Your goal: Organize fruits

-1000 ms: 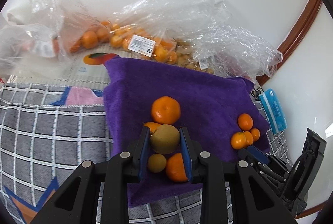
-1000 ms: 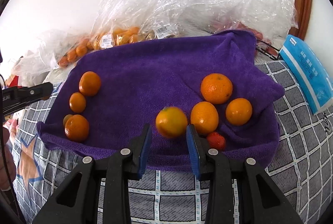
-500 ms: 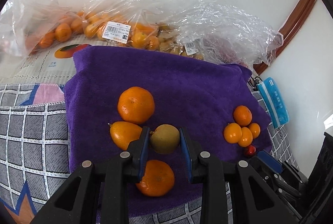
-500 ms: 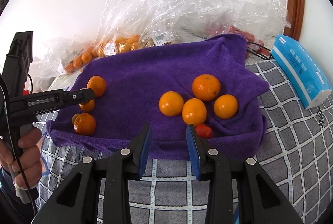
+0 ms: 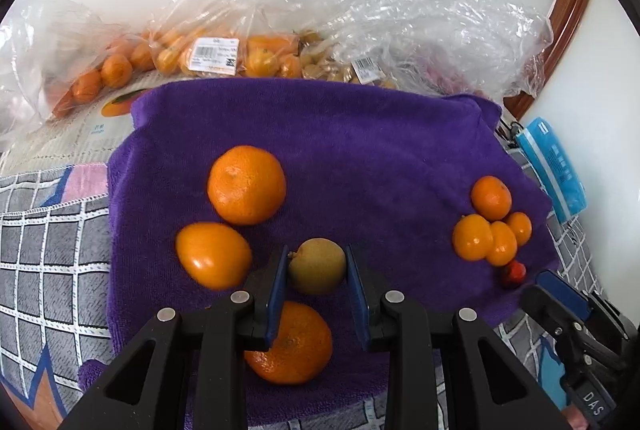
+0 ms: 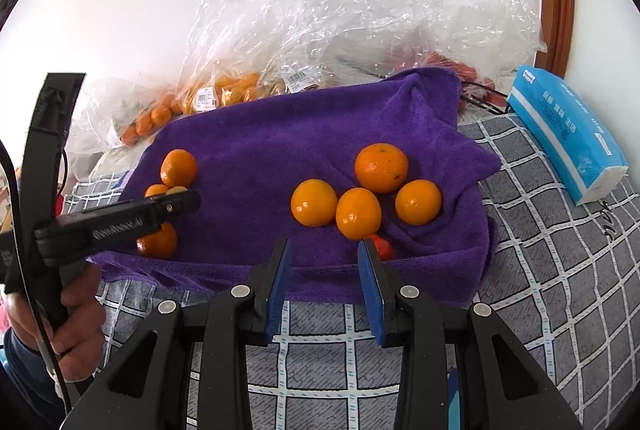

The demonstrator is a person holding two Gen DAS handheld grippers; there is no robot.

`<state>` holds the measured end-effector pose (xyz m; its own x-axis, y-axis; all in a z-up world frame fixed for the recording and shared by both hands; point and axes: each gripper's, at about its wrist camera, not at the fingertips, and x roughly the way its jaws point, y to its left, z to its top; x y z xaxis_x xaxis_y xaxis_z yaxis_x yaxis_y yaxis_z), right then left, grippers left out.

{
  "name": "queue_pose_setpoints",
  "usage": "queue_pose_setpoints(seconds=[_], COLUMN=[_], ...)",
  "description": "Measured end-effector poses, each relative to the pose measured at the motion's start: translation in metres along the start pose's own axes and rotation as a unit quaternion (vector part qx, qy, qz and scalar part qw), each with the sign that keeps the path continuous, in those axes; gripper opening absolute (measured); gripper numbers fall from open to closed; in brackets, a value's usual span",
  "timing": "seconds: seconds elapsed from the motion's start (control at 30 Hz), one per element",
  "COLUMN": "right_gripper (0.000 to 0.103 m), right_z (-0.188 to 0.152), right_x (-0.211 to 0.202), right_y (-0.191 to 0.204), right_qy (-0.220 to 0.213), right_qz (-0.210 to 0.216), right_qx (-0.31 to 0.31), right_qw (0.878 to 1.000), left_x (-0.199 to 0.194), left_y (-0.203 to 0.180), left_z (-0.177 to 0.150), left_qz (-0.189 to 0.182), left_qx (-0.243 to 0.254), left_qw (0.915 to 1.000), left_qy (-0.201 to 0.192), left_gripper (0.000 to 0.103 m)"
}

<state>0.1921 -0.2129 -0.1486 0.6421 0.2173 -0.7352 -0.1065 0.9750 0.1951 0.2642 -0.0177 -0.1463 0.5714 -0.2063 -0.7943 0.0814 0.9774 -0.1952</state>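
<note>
A: The left gripper [image 5: 317, 284] has carried its round greenish-brown fruit [image 5: 317, 265] rightward, clamped, above the purple towel [image 5: 360, 150].

B: The right gripper [image 6: 324, 284] hangs empty, jaws apart, near four oranges [image 6: 359, 213].

The purple towel [image 5: 360, 150] ahead of the fingers is plush, matt terry cloth. Between the left gripper [image 5: 317, 284]'s smooth blue pads, the brownish-green fruit [image 5: 317, 266] looks dull and faintly rough. The mandarin [image 5: 247, 184] beyond it has pebbled, matt peel; the orange fruit [image 5: 213, 255] to its left is smooth and glossy. Behind the towel, the clear plastic bags [image 5: 360, 14] are thin, crinkled and shiny. The grid-patterned bedcover [image 6: 560, 270] beside the right gripper [image 6: 324, 282] is woven, matt fabric. Gripper bodies are matt black plastic with metal rivets.
</note>
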Motion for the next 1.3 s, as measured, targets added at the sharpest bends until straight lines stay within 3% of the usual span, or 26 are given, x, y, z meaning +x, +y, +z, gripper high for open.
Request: queue_pose_setpoints(seconds=[0.2, 0.37, 0.67, 0.9, 1.03, 1.3], right_gripper=[0.035, 0.037, 0.038, 0.05, 0.057, 0.06], right_z=[0.001, 0.001, 0.008, 0.016, 0.016, -0.004], right_x=[0.0, 0.002, -0.008, -0.047, -0.075, -0.141], right_y=[-0.001, 0.003, 0.006, 0.01, 0.018, 0.031], right_qy=[0.0, 0.0, -0.002, -0.014, -0.025, -0.05], right_qz=[-0.003, -0.01, -0.015, -0.024, -0.04, -0.049], right_qx=[0.0, -0.004, -0.005, 0.01, 0.013, 0.017], right_qw=[1.0, 1.0, 1.0, 1.0, 0.999, 0.997], left_x=[0.0, -0.005, -0.039, -0.079, -0.111, -0.179], left_y=[0.004, 0.001, -0.007, -0.002, 0.0, -0.008], left_z=[0.002, 0.004, -0.001, -0.014, -0.028, -0.065], left_qz=[-0.013, -0.02, -0.035, -0.022, -0.012, 0.01], left_qx=[-0.018, -0.025, -0.005, -0.006, -0.011, 0.001], left_qw=[0.9997, 0.9994, 0.9994, 0.9997, 0.9994, 0.9969], left_qy=[0.008, 0.015, -0.004, -0.013, -0.03, -0.078], left_gripper=[0.028, 0.043, 0.057, 0.058, 0.066, 0.08])
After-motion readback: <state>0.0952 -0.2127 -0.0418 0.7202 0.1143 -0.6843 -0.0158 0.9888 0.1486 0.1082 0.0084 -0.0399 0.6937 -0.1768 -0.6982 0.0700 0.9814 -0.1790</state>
